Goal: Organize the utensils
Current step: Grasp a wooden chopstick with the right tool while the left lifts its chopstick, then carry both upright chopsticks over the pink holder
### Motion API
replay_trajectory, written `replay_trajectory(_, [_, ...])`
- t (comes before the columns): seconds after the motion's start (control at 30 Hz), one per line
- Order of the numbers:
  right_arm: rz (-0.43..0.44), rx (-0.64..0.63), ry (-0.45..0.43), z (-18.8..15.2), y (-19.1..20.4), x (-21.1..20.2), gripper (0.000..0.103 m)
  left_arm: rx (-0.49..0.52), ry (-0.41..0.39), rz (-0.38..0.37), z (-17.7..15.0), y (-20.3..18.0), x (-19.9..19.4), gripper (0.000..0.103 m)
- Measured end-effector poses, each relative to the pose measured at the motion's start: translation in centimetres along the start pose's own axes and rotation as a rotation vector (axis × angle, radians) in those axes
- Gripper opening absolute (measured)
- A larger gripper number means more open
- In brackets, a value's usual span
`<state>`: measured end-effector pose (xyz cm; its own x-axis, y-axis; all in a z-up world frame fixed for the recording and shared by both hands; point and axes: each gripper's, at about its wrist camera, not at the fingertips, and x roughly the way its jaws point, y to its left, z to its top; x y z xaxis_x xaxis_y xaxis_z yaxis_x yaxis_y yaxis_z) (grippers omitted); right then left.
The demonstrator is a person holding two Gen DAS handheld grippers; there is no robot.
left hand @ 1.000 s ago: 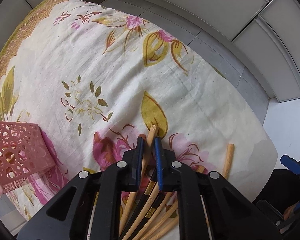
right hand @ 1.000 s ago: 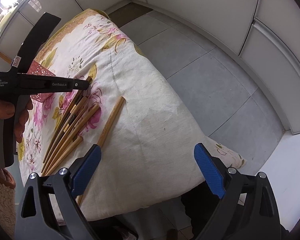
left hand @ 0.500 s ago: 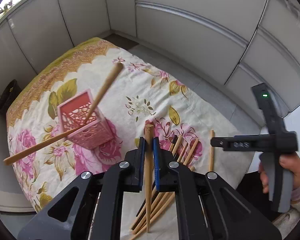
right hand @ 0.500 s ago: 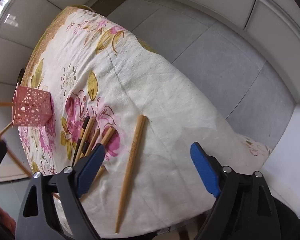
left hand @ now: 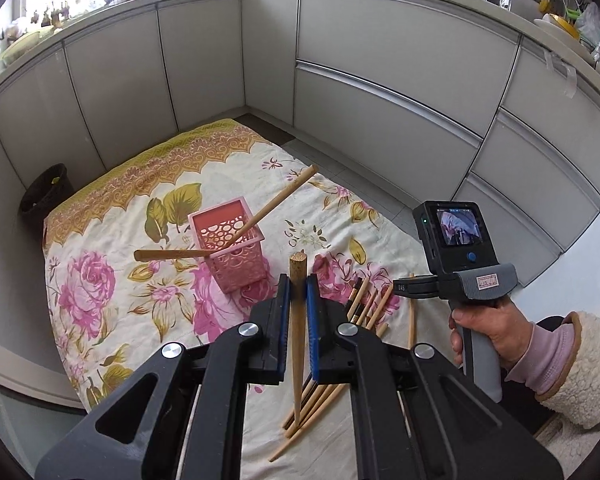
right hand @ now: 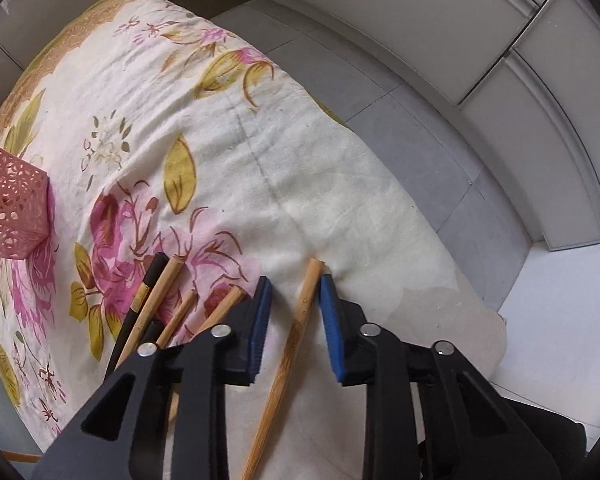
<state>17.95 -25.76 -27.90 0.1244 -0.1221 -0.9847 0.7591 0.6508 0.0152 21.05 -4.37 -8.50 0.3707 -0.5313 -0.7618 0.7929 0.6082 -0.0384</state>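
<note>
My left gripper (left hand: 298, 280) is shut on a wooden chopstick (left hand: 298, 320) and holds it upright above the floral cloth, just right of the pink perforated holder (left hand: 228, 248). Two chopsticks (left hand: 276, 202) lean out of the holder. A pile of loose chopsticks (left hand: 364, 304) lies on the cloth behind my left fingers. My right gripper (right hand: 294, 292) is open, low over the cloth, with a single bamboo chopstick (right hand: 292, 344) lying between its blue pads. The pile (right hand: 160, 304) lies just left of it, and the holder (right hand: 8, 216) shows at the far left.
The floral cloth (left hand: 112, 280) covers a low table that ends near the right gripper (right hand: 440, 280). Grey cabinets (left hand: 380, 100) ring the floor. A dark bin (left hand: 46, 196) stands at the far left corner.
My left gripper has lifted a chopstick off the pile and raised it high beside the holder. My right gripper has come down and narrowed around the lone chopstick.
</note>
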Motion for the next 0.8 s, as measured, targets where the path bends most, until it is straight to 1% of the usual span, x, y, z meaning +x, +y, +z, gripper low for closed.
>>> replay_trajectory(0.07, [0.078,-0.008,-0.027,-0.5,-0.3,-0.3,0.009,-0.026,-0.024,0.007,-0.3,0.1,-0.7,0.007])
replay_trajectory(0.1, [0.082,-0.012,-0.057,-0.9,-0.3,-0.6,0.008,-0.045,-0.038,0.015,-0.6,0.1,-1.0,0.007])
replay_trajectory(0.2, [0.116,-0.093,-0.222,-2.9,0.1,-3.2,0.008,-0.114,-0.09,0.026,-1.4,-0.4,-2.4,0.007])
replay_trajectory(0.33, [0.161,-0.214,-0.437,-6.0,0.6,-8.6,0.008,-0.214,-0.182,0.051,-3.0,-1.2,-4.1,0.007])
replay_trajectory(0.37, [0.164,-0.243,-0.498,-6.9,0.8,-10.2,0.008,-0.233,-0.208,0.07,-3.2,-1.5,-4.5,0.007])
replay_trajectory(0.43, [0.167,-0.288,-0.601,-7.4,0.7,-13.0,0.008,-0.268,-0.264,0.119,-3.5,-2.4,-5.6,0.007])
replay_trajectory(0.53, [0.17,-0.313,-0.693,-8.4,0.8,-16.2,0.008,-0.332,-0.341,0.156,-3.7,-3.4,-7.0,0.007])
replay_trajectory(0.63, [0.177,-0.318,-0.767,-9.2,0.0,-18.8,0.008,-0.369,-0.409,0.215,-3.7,-4.2,-8.5,0.007])
replay_trajectory(0.7, [0.193,-0.315,-0.815,-9.7,-0.3,-20.5,0.008,-0.385,-0.438,0.238,-3.6,-4.7,-9.3,0.007])
replay_trajectory(0.8, [0.222,-0.308,-0.869,-10.2,-0.9,-23.0,0.008,-0.402,-0.459,0.262,-3.4,-4.9,-10.3,0.007])
